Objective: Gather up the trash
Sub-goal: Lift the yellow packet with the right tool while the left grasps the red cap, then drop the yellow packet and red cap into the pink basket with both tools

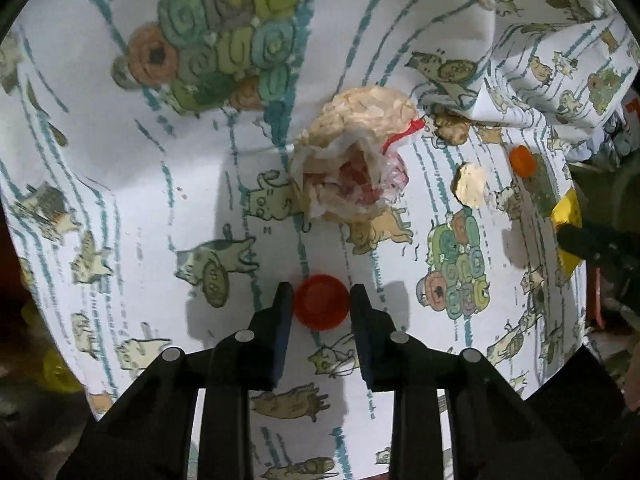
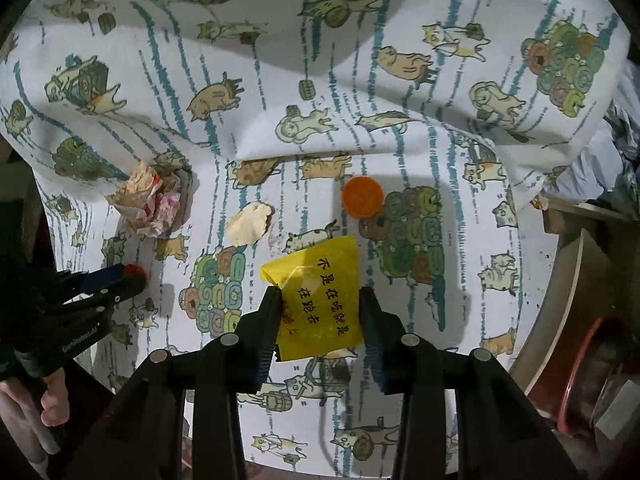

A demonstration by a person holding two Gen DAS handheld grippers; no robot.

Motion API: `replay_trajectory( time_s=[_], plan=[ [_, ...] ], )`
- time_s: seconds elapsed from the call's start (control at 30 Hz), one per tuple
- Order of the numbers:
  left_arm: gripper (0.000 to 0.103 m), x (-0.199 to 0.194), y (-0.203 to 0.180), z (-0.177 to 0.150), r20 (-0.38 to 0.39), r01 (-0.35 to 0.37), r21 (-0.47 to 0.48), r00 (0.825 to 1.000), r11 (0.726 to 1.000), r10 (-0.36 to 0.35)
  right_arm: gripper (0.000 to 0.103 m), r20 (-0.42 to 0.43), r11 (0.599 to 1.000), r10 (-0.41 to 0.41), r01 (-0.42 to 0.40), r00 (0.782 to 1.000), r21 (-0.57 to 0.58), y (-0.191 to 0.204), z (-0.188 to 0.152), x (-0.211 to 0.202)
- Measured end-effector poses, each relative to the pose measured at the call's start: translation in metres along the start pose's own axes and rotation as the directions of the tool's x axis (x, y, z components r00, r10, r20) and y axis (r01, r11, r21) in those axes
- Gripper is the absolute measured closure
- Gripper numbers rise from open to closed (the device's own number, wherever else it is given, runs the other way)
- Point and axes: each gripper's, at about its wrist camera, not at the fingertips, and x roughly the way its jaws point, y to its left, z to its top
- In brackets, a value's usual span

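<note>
**Free room and obstacles on the cloth-covered bench**

Open printed cloth [image 1: 132, 184] lies left of the crumpled wrapper [image 1: 352, 156], which blocks the centre. To its right, a pale scrap [image 2: 248, 224] and an orange cap [image 2: 362, 196] stand apart, with bare cloth between them. A raised cloth fold [image 2: 280, 80] closes the far side; clutter [image 2: 580, 320] bounds the right edge.

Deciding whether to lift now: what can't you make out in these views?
- Left wrist: red cap between the left gripper fingers; contact unclear.
- Left wrist: yellow packet cut off by the right gripper.
- Right wrist: yellow packet's lower edge hidden behind right gripper fingers.
</note>
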Motion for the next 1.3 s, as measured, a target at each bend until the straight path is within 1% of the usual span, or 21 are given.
replay_trajectory(
  time_s=[0.13,0.17,0.23,0.3,0.4,0.5,0.63,0.73,0.83,0.9,0.97,1.03,1.13,1.17,1.3],
  plan=[
    [0.075,-0.021,-0.001,-0.003,0.067,-0.014,-0.007,0.998,1.000,0.015,0.062,0.026,0.999,0.030,-0.031,0.999,0.030,-0.003,0.001,-0.004],
    [0.075,-0.027,-0.001,-0.004,0.097,-0.024,-0.013,0.995,1.000,0.025,0.062,0.041,0.998,0.048,-0.049,0.998,0.035,-0.002,0.001,-0.010],
    [0.075,-0.042,-0.002,-0.007,0.153,-0.058,-0.019,0.986,0.998,0.060,0.062,0.062,0.998,0.055,-0.057,0.997,0.036,0.008,0.000,-0.012],
    [0.075,-0.060,-0.003,-0.009,0.192,-0.045,-0.015,0.980,0.999,0.047,0.062,0.091,0.997,0.063,-0.067,0.994,0.038,0.017,-0.002,-0.023],
    [0.075,-0.088,0.005,-0.012,0.220,-0.004,-0.014,0.976,1.000,0.007,0.062,0.136,0.997,0.065,-0.070,0.989,0.032,0.027,-0.007,-0.041],
    [0.075,-0.118,0.004,-0.026,0.273,-0.013,0.017,0.962,1.000,0.008,0.062,0.211,0.997,0.072,-0.073,0.975,-0.002,0.042,-0.015,-0.066],
    [0.075,-0.159,0.014,-0.044,0.343,-0.006,0.019,0.939,1.000,-0.001,0.062,0.263,0.994,0.110,-0.110,0.958,-0.016,0.057,-0.036,-0.089],
    [0.075,-0.179,0.020,-0.058,0.392,-0.012,0.002,0.920,1.000,0.010,0.062,0.263,0.993,0.122,-0.114,0.957,-0.043,0.069,-0.054,-0.094],
    [0.075,-0.192,0.029,-0.076,0.425,0.009,-0.011,0.905,1.000,-0.004,0.062,0.260,0.989,0.147,-0.140,0.954,-0.044,0.079,-0.075,-0.098],
    [0.075,-0.198,0.039,-0.090,0.451,0.014,-0.048,0.893,0.999,0.009,0.062,0.271,0.989,0.150,-0.145,0.951,-0.039,0.086,-0.092,-0.102],
    [0.075,-0.201,0.047,-0.102,0.464,-0.005,-0.051,0.885,0.999,0.028,0.062,0.273,0.988,0.151,-0.144,0.950,-0.046,0.091,-0.105,-0.104],
    [0.075,-0.201,0.053,-0.112,0.465,-0.018,-0.055,0.884,0.998,0.041,0.062,0.264,0.989,0.146,-0.136,0.953,-0.056,0.098,-0.119,-0.103],
    [0.075,-0.199,0.063,-0.129,0.443,0.022,-0.069,0.896,0.997,0.011,0.062,0.252,0.988,0.154,-0.141,0.955,-0.069,0.108,-0.138,-0.103],
    [0.075,-0.199,0.065,-0.135,0.441,0.029,-0.072,0.897,0.997,0.006,0.062,0.254,0.988,0.153,-0.139,0.955,-0.071,0.111,-0.144,-0.104],
    [0.075,-0.202,0.065,-0.157,0.443,0.016,-0.065,0.896,0.998,0.015,0.062,0.266,0.989,0.146,-0.130,0.953,-0.076,0.119,-0.165,-0.108]
  ],
)
